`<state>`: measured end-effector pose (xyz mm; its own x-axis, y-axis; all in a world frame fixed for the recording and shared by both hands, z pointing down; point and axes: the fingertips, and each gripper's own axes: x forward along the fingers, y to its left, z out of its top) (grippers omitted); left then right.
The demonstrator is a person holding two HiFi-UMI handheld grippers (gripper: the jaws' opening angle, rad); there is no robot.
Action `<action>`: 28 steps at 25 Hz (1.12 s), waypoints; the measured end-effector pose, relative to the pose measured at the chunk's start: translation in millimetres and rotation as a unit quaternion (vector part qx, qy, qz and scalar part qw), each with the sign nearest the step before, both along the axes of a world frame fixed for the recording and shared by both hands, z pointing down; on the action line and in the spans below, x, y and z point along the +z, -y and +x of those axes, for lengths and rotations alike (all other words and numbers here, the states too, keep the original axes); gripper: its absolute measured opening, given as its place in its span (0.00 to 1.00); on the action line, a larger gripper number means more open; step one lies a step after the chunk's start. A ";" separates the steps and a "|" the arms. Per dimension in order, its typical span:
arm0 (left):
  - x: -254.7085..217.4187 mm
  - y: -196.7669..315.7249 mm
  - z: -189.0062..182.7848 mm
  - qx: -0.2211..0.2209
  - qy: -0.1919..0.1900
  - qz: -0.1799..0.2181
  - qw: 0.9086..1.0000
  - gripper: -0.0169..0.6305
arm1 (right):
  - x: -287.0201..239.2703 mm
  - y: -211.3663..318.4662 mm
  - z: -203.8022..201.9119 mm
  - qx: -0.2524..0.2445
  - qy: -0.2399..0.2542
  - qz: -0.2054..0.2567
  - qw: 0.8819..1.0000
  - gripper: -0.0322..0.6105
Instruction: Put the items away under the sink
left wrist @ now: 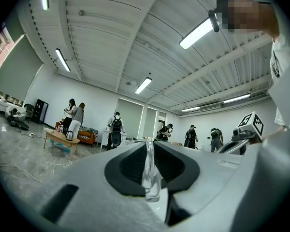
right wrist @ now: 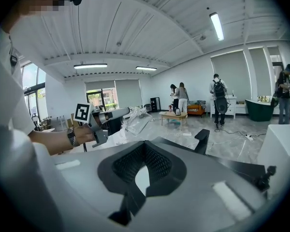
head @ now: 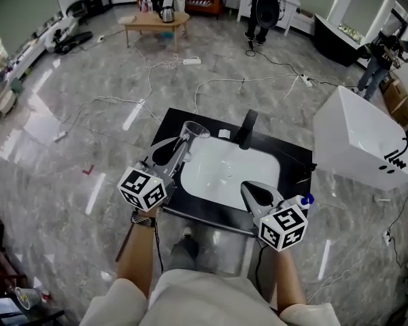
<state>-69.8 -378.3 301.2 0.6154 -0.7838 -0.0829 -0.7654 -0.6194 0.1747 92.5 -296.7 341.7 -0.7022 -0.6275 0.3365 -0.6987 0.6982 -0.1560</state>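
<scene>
My left gripper (head: 179, 148) is shut on the wall of a clear cup (head: 192, 135), held tilted above the left edge of the white sink basin (head: 207, 182). In the left gripper view the cup's wall (left wrist: 150, 170) stands pinched between the jaws. The right gripper view shows the same cup (right wrist: 137, 120) in the air. My right gripper (head: 249, 189) hovers over the basin's front right corner, its jaws together with nothing in them (right wrist: 145, 147). A small bottle with a blue cap (head: 302, 200) stands on the black counter (head: 292, 161) beside it.
A black faucet (head: 247, 128) rises behind the basin, with a small white item (head: 223, 134) to its left. The cabinet front (head: 221, 240) is below me. A white tub (head: 364, 145) stands to the right. Cables (head: 238, 80) cross the floor, and people stand far back.
</scene>
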 end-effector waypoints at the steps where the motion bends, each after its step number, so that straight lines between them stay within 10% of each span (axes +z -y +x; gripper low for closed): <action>1: -0.1 -6.0 3.0 0.002 -0.004 0.000 1.000 0.11 | 1.0 -2.0 -0.2 -0.001 0.004 -0.001 1.000 0.06; 28: -19.7 -146.1 55.4 0.014 -0.011 0.006 1.000 0.11 | -20.4 -100.7 38.0 -0.013 0.021 0.034 0.999 0.06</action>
